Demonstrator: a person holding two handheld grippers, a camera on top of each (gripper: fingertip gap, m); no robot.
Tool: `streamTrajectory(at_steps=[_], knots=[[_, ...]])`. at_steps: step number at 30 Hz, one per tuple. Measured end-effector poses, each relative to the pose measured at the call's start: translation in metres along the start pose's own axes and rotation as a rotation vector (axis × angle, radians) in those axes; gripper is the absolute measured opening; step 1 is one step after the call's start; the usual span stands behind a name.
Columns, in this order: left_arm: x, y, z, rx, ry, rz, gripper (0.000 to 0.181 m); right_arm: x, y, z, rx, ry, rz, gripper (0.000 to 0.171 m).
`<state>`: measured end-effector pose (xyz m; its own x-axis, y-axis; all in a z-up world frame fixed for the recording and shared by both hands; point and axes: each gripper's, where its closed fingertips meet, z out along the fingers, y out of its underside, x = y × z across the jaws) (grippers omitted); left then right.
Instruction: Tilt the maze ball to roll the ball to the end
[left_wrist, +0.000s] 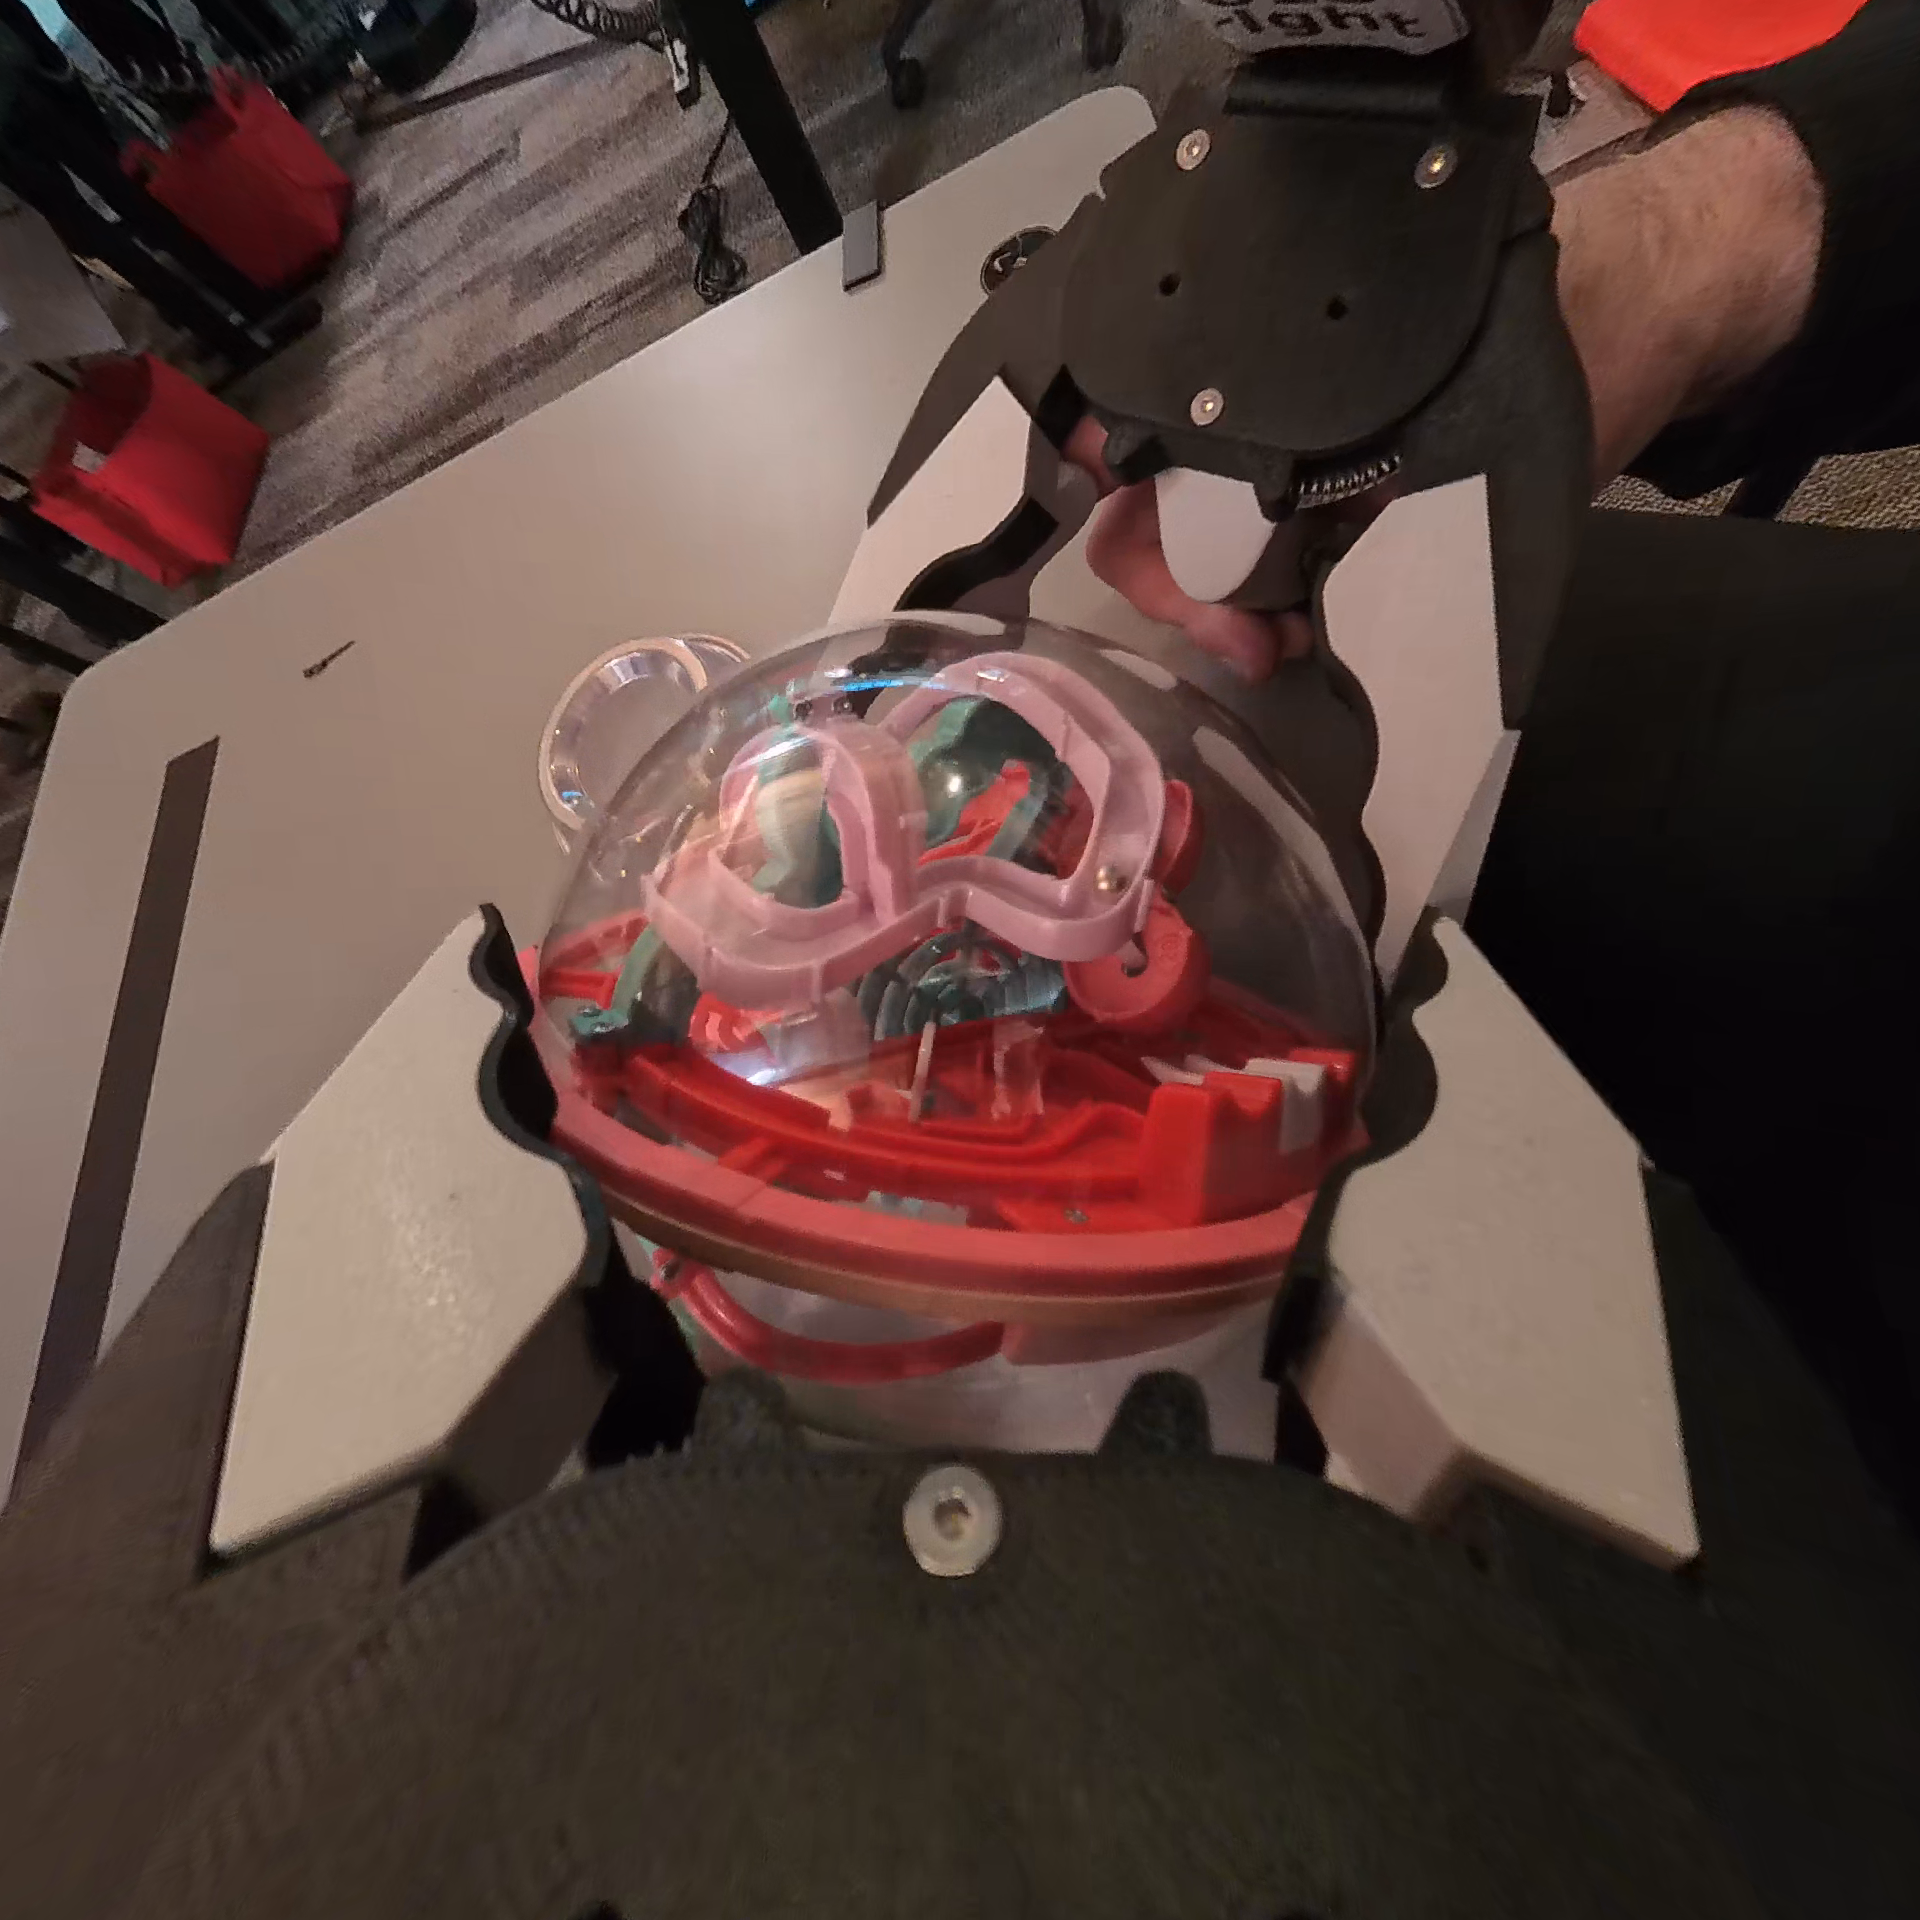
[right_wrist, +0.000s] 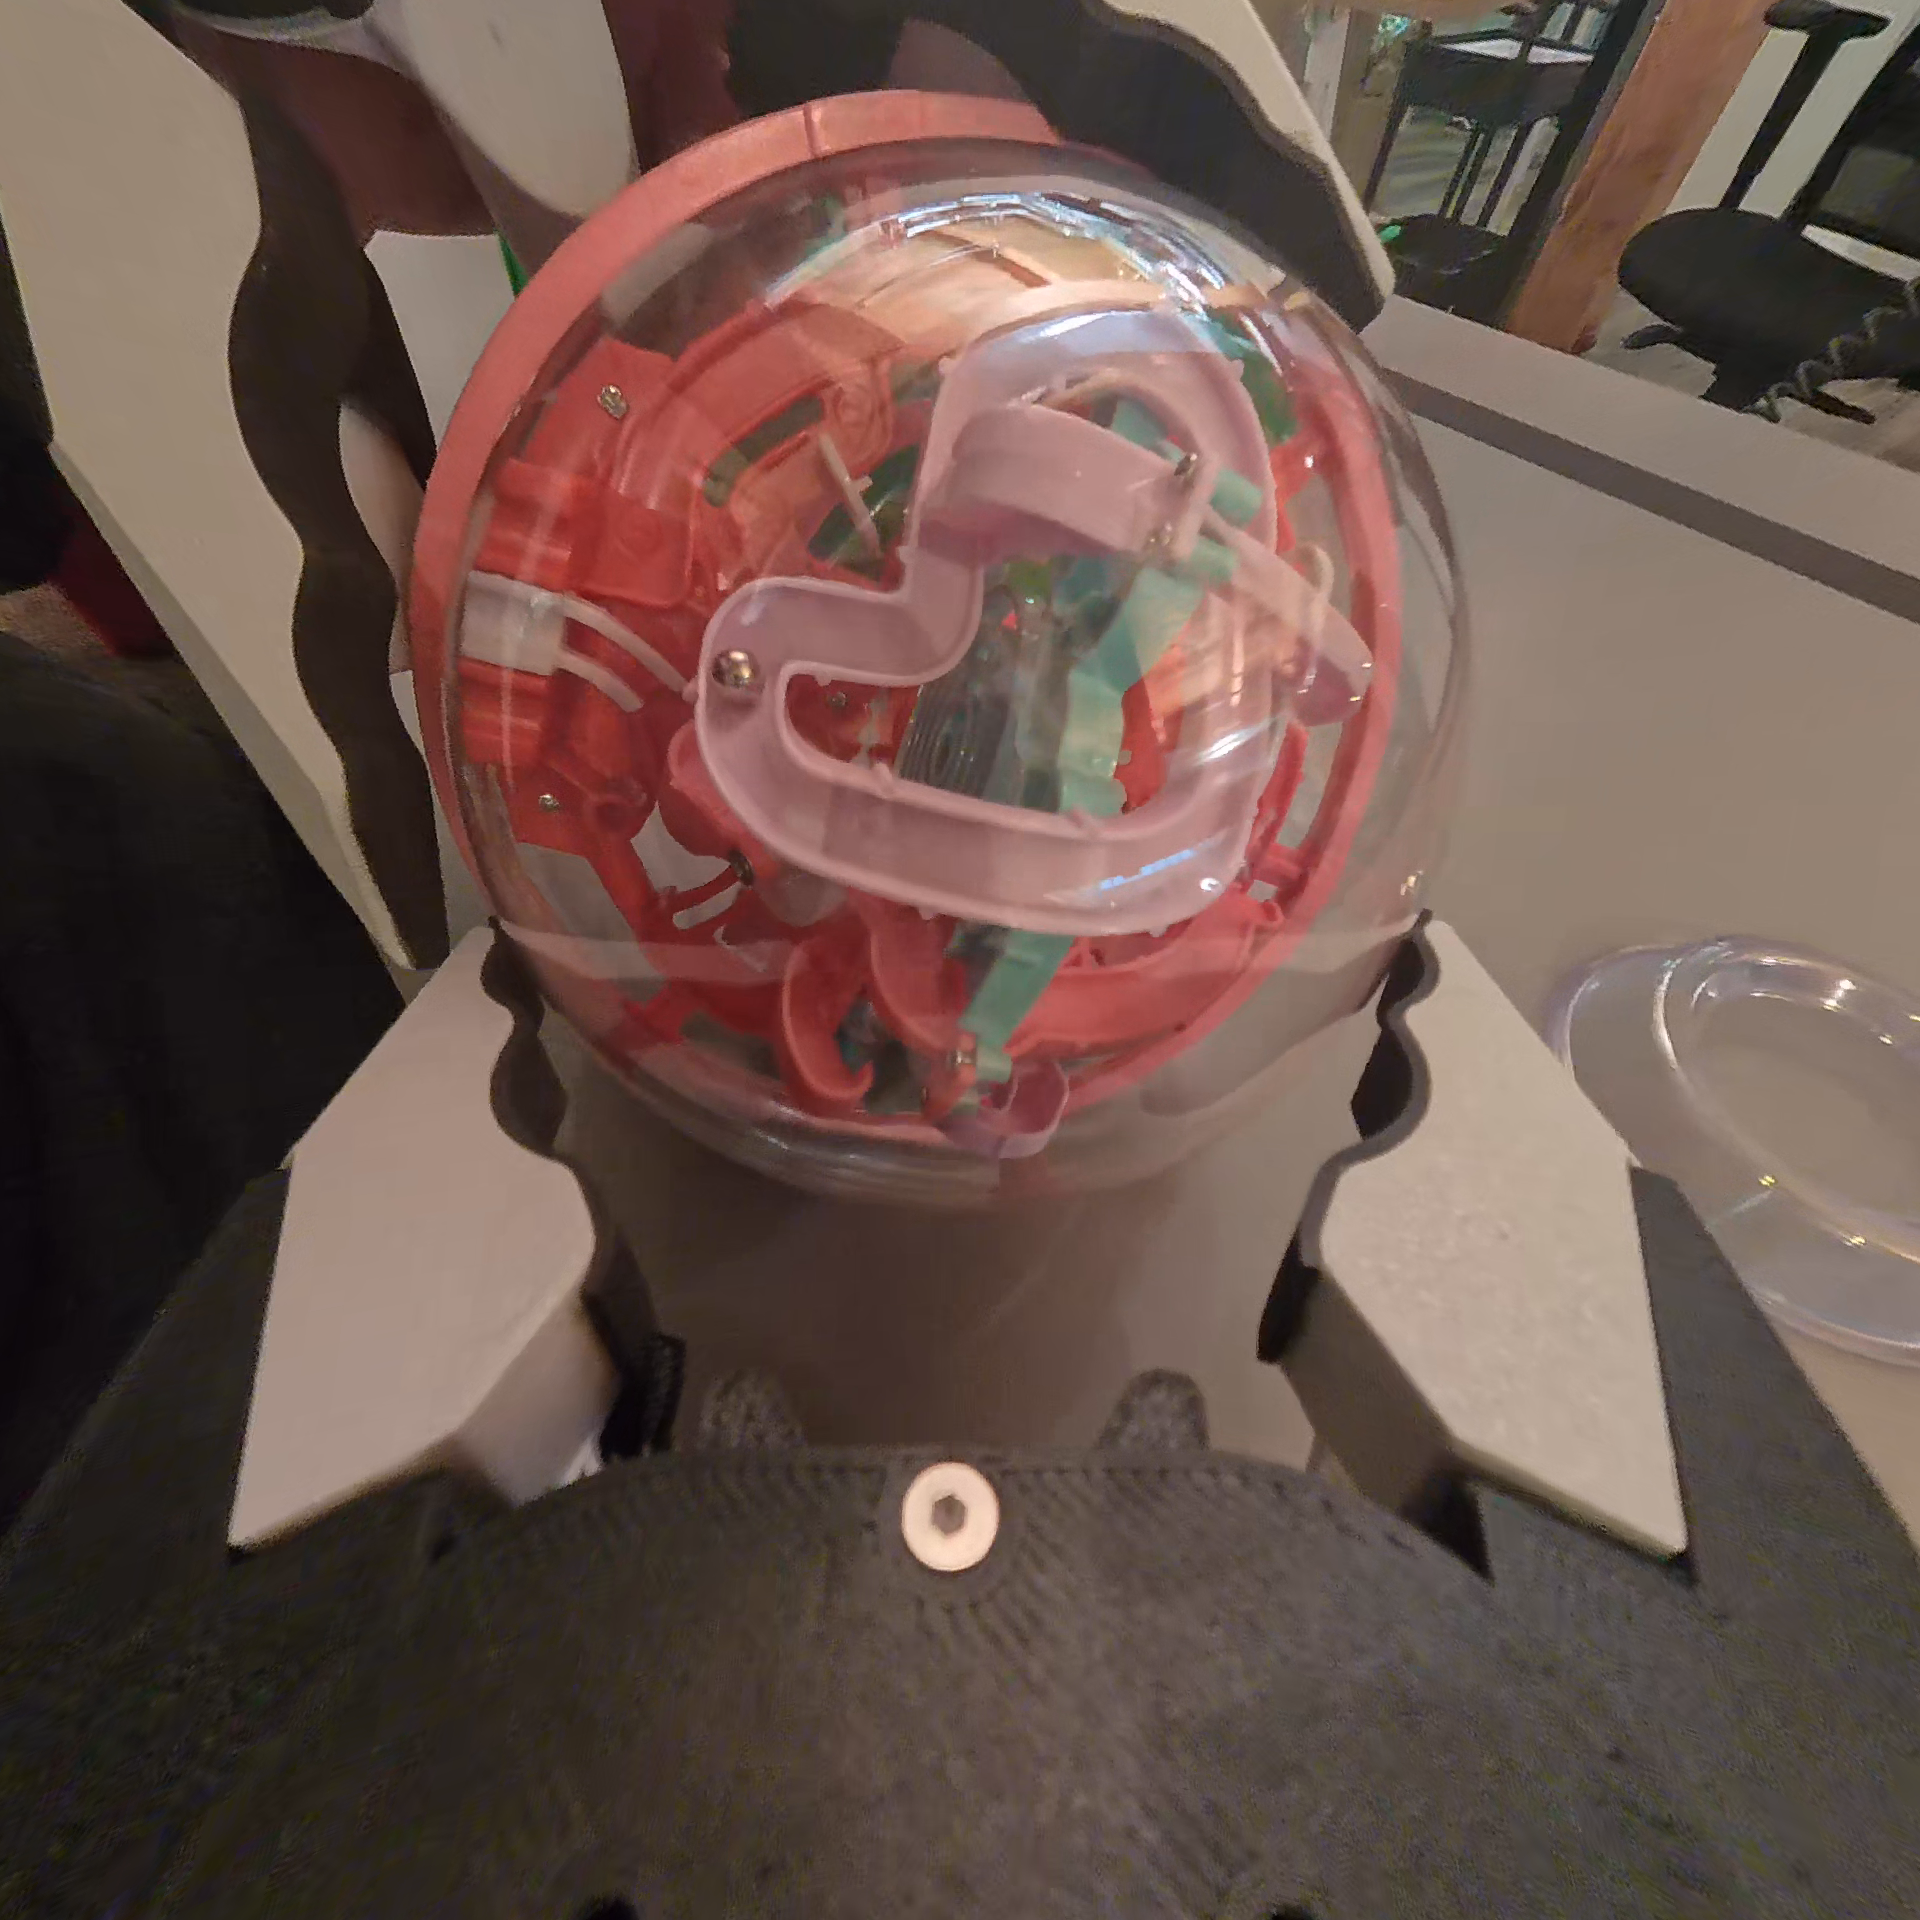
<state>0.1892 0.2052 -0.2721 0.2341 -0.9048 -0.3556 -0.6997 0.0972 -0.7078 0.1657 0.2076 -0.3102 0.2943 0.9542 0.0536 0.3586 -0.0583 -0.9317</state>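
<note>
The maze ball (left_wrist: 956, 997), a clear sphere with red, pink and teal tracks inside, is held above the white counter (left_wrist: 416, 582) between both tongs. The left tongs (left_wrist: 935, 1049) pinch it at its red equator band, one finger on either side. The right tongs (right_wrist: 956, 1029) clamp it from the opposite side, their wavy black fingers (right_wrist: 520, 1039) pressed on the shell. A small steel ball (right_wrist: 736, 670) sits in the pink track, at the end nearer the right tongs' left finger. A clear plastic stand (right_wrist: 1766, 1132) rests on the counter just right of the right tongs.
</note>
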Motion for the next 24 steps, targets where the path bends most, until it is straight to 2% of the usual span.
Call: streamTrajectory(at_steps=[5,9,20,24], knots=[[0.0,0.002,-0.001,-0.066,0.014,-0.034,0.155,-0.002,-0.001,0.001,0.001,-0.037,0.027,0.155],[0.003,0.001,-0.002,-0.082,-0.009,0.07,0.155,-0.003,-0.001,0.003,-0.003,0.013,-0.045,0.155],[0.013,0.006,-0.012,0.029,-0.111,0.173,0.157,-0.009,-0.002,0.005,0.011,0.142,-0.231,0.155],[0.012,0.007,-0.013,0.024,-0.133,0.218,0.157,-0.008,-0.005,0.008,0.014,0.23,-0.294,0.154]])
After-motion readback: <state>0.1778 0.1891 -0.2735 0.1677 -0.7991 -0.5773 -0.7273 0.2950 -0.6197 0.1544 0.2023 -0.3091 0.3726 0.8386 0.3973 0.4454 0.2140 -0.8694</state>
